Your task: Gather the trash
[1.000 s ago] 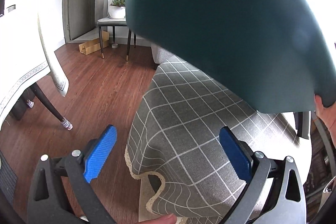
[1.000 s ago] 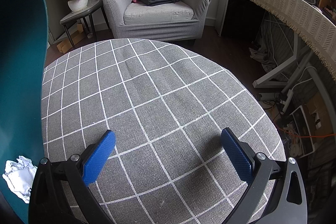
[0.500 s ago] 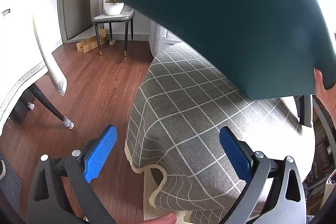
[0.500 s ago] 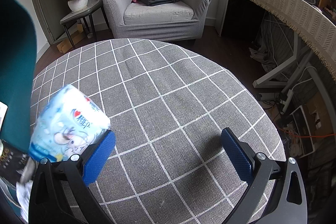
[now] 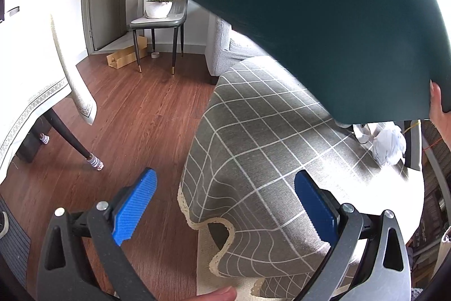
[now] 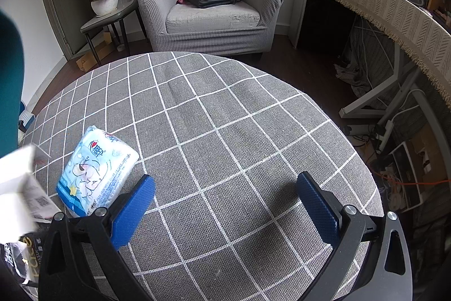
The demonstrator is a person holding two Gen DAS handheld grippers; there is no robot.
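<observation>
A dark teal bin (image 5: 324,13) is held tipped high over the round table with the grey checked cloth (image 6: 231,131); its edge also shows in the right wrist view (image 6: 10,81). A blue and white tissue pack (image 6: 95,174) lies on the cloth by my right gripper's left finger. A white box (image 6: 17,182) and a dark printed wrapper (image 6: 25,258) are at the far left, blurred. A crumpled white bag (image 5: 389,143) lies on the cloth under the bin. My left gripper (image 5: 222,205) is open and empty at the table's edge. My right gripper (image 6: 225,205) is open and empty above the cloth.
A grey armchair (image 6: 211,7) with a black bag stands behind the table. A chair with a potted plant (image 6: 105,2) is at the back left. A desk with a fringed cover (image 6: 394,16) and cables runs along the right. A white-clothed table (image 5: 31,75) stands over the wood floor.
The teal bin has been tipped further and its contents have dropped out. The tissue pack now lies on the cloth, and a white box and a wrapper have appeared at the left. Both grippers stayed open.
</observation>
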